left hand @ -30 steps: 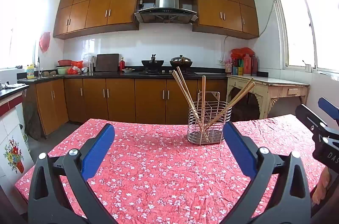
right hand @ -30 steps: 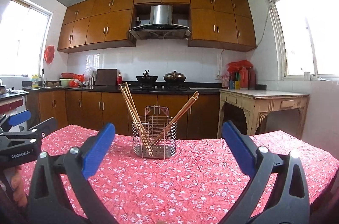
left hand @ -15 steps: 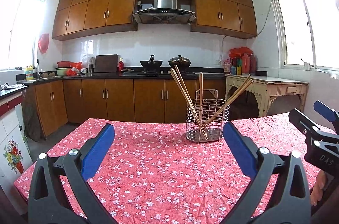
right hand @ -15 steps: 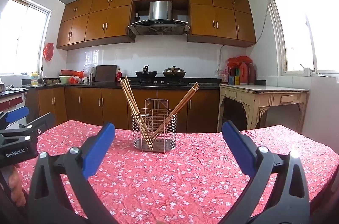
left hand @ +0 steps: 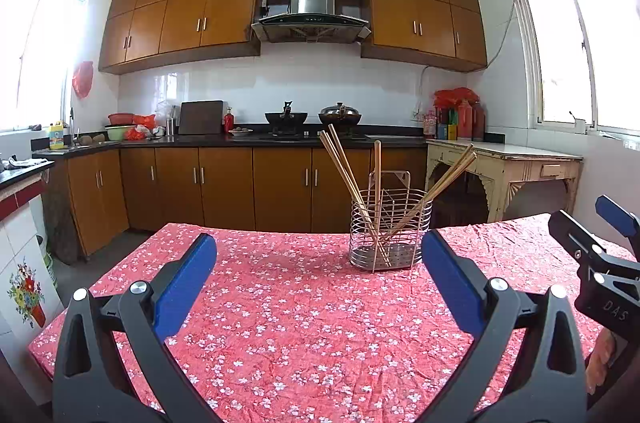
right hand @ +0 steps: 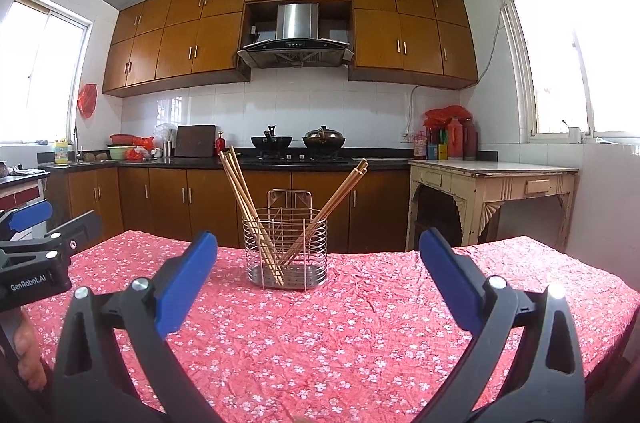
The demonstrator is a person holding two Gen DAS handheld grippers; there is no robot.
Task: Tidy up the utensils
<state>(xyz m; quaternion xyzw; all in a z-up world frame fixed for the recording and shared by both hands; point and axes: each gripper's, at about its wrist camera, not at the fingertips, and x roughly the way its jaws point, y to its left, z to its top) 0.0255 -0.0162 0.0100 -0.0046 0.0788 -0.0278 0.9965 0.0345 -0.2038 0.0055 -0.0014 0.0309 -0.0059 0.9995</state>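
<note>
Wooden cabinets (left hand: 224, 11), white tiled wall (right hand: 304, 107); bright windows (right hand: 576, 55)

Mounted low over the table (left hand: 300, 323), side by side, both facing the kitchen wall; shared in both views: wire holder (left hand: 390, 237) (right hand: 286, 249), seen right of centre from the left wrist, centred from the right wrist.

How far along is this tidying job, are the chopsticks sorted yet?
The chopsticks already stand in the wire utensil holder on the floral tablecloth, leaning left and right. Nothing is in hand: the left hand-held gripper and the right hand-held gripper are both open and empty. No loose utensils show on the table, so little seems left.
</note>
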